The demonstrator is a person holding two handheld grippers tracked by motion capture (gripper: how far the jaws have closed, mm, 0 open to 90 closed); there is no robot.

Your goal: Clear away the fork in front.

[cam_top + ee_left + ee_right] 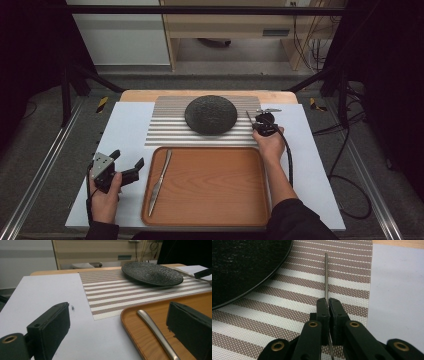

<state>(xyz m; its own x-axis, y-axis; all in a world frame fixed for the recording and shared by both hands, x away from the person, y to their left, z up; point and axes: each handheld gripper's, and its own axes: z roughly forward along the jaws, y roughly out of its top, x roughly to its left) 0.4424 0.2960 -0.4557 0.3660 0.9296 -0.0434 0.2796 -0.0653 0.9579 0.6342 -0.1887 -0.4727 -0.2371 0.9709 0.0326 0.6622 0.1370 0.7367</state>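
Note:
My right gripper [256, 126] is shut on a thin metal utensil [248, 117] just right of the dark textured plate [210, 114]. In the right gripper view the utensil [326, 277] shows edge-on, clamped between the pads of the gripper [328, 301] and reaching forward low over the striped placemat [294, 297]; I cannot tell whether it touches the mat. My left gripper [127, 159] stands open at the tray's left side, holding nothing. In the left gripper view its gripper [120, 315] frames the tray's corner and a metal knife [157, 332]. That knife [159, 182] lies along the tray's left side.
The wooden tray [210, 200] sits at the front centre on a white board [125, 135]. The striped placemat [170, 127] lies behind it, under the plate [152, 273]. Bare white board shows on both sides. A black cable [289, 155] trails from the right gripper.

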